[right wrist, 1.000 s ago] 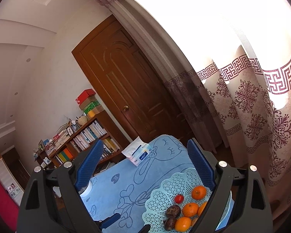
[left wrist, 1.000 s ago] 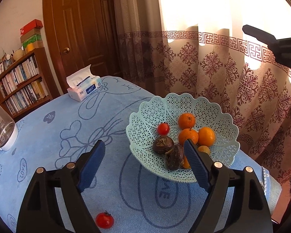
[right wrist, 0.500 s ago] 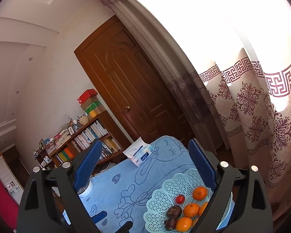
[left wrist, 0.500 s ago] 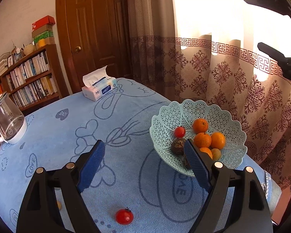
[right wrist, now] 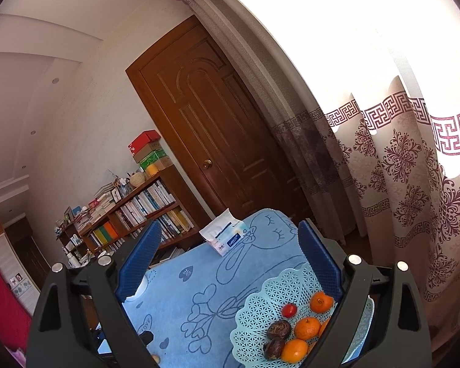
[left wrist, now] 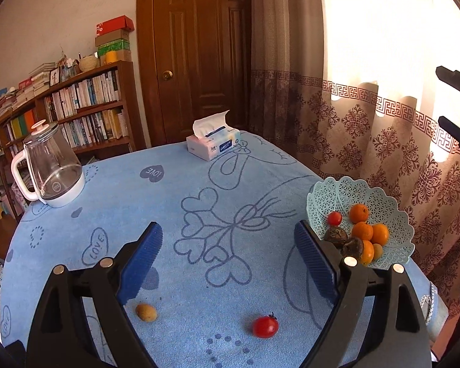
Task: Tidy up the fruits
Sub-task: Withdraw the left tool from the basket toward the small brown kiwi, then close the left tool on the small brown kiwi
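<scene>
Presently, stage: collecting stray fruit.
Left gripper [left wrist: 228, 259]: jaws spread, just widening, empty, for tomato [left wrist: 265, 327] at 6 o'clock.
Right gripper [right wrist: 228, 259]: spread, empty.
Basket [left wrist: 328, 193]: destination, 3 o'clock.

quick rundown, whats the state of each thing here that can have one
left hand-held gripper: open, nothing between the jaws, which have just been opening
right hand-held gripper: open, empty
fruit basket: upright, partly filled with fruit
cherry tomato: loose on the tablecloth, outside the basket
small yellow fruit: loose on the tablecloth
kettle: upright, lid on
tissue box: open, tissue sticking up
door: closed
</scene>
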Tool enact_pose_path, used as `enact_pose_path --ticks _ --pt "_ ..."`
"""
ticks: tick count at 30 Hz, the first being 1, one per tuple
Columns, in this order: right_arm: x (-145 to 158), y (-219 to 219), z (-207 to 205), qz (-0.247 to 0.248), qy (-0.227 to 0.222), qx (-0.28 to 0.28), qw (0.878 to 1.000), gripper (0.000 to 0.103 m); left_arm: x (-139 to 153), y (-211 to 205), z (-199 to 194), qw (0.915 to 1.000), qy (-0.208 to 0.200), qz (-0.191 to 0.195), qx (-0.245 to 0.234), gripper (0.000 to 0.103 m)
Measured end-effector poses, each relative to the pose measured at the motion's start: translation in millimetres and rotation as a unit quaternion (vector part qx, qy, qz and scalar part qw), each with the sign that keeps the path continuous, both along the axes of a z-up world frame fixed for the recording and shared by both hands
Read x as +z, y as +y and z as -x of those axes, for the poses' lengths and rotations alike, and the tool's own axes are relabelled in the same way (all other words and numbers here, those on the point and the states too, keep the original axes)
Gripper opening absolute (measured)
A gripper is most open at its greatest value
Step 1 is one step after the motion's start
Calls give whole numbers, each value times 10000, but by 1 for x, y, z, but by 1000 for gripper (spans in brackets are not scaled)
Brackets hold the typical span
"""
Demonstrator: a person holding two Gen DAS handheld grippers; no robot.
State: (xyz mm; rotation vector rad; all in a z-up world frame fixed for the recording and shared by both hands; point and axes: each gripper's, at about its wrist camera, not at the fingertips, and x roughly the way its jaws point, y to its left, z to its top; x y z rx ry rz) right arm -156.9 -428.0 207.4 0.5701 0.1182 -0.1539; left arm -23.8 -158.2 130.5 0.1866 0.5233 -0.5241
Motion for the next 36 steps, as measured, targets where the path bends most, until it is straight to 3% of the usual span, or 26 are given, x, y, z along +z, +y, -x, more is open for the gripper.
enact_pose_path --ticks 12,26,32,36 --pt "-5 14 -14 151 190 305 9992 92 2 63 -11 9973 122 207 691 87" --pt "-19 44 -38 537 627 891 9926 92 -57 86 -32 9892 825 -51 1213 87" --pt "-29 67 -54 796 948 1232 9846 92 -72 86 -39 9874 1021 -131 1201 81" --pt "-41 88 -69 1054 1317 1440 9751 92 -81 84 -44 9861 1206 -162 1136 71"
